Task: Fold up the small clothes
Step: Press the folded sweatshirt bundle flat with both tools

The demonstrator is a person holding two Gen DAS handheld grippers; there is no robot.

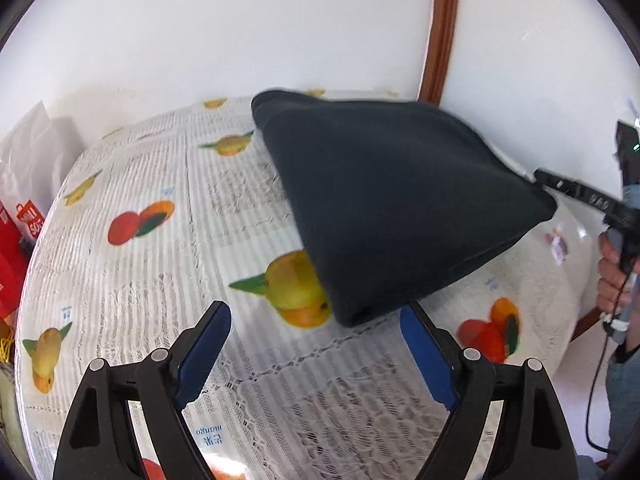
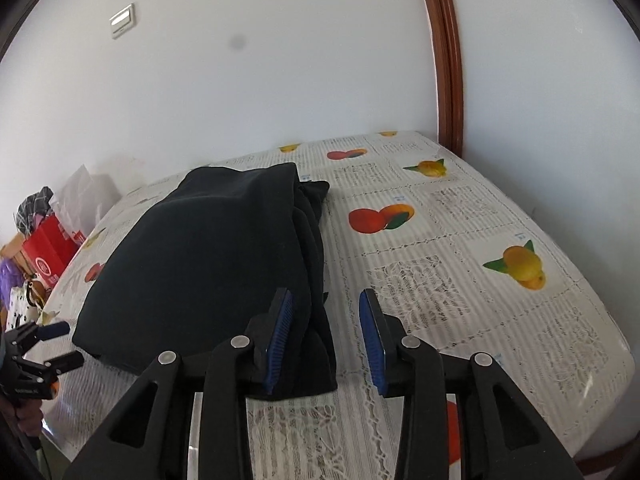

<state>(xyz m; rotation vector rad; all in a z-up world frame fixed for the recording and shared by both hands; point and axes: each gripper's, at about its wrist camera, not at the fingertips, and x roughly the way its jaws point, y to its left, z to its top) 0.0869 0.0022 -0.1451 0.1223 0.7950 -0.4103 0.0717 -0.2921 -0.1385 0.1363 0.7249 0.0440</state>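
Observation:
A dark folded garment (image 1: 392, 200) lies on the fruit-print tablecloth (image 1: 160, 280). My left gripper (image 1: 316, 328) is open and empty, just short of the garment's near corner. In the right wrist view the same garment (image 2: 208, 264) lies in a thick folded stack. My right gripper (image 2: 326, 320) is open at the stack's right edge, with its left pad (image 2: 280, 332) against the cloth and its right pad over the tablecloth (image 2: 480, 240). The right gripper also shows in the left wrist view (image 1: 576, 192), at the garment's far right corner. The left gripper shows in the right wrist view (image 2: 56, 344), open.
The table stands against a white wall with a brown wooden frame (image 2: 448, 80). Red and white bags (image 2: 52, 248) stand past the table's left edge. A hand and cable (image 1: 612, 280) are at the right of the left wrist view.

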